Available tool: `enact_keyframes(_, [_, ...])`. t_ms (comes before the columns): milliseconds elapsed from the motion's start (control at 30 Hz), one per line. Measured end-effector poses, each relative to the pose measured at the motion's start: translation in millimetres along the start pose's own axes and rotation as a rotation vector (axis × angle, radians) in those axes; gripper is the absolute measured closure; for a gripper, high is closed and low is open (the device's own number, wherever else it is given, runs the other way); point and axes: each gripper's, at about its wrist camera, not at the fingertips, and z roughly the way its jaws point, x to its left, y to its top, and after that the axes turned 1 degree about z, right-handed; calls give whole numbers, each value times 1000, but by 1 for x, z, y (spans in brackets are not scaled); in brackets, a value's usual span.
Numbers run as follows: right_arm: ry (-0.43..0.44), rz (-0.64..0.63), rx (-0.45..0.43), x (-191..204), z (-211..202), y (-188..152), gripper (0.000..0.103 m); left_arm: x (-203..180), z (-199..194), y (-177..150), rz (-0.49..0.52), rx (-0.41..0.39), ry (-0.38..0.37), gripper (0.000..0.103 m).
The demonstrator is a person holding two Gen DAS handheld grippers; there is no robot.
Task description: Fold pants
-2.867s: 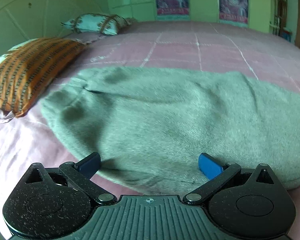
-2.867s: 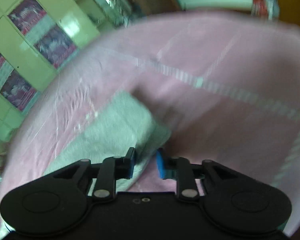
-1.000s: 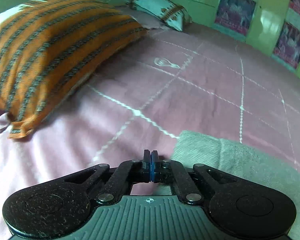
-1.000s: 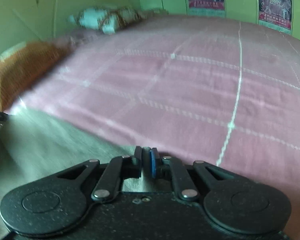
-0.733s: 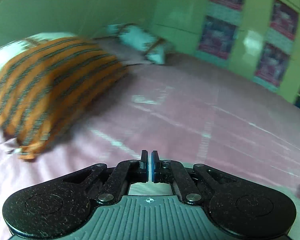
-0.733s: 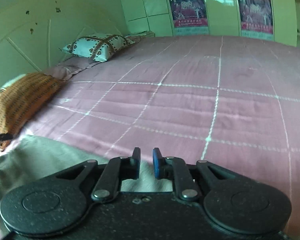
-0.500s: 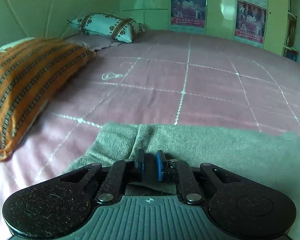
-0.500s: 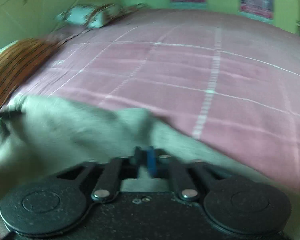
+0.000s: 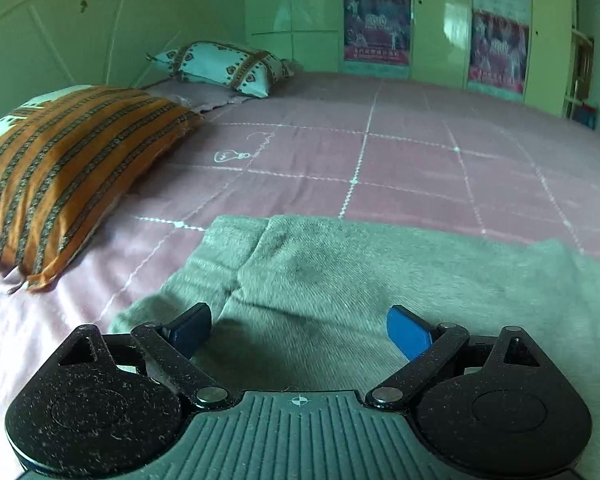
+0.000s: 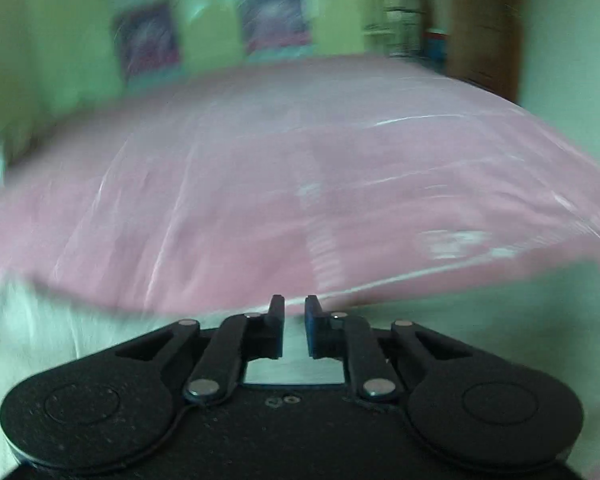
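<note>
Grey pants (image 9: 380, 280) lie folded on the pink bed (image 9: 380, 160). Left claw (image 9: 300, 330) gapes wide above them, holding nothing. Right claw (image 10: 294, 328), blurred, stands slightly apart at 6 o'clock.

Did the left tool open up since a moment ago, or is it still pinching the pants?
Yes. The left tool was nearly shut half a second ago; now its fingers stand wide apart over the gray pants, holding nothing. The orange pillow sits in much the same place.
</note>
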Motion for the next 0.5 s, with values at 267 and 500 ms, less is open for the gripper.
enact_keyframes(267, [-110, 218, -43, -141, -84, -18, 92, -13, -28, -31, -14, 14, -32, 9])
enact_keyframes(500, [-41, 572, 10, -217, -74, -51, 87, -23, -33, -47, 11, 64, -1, 8])
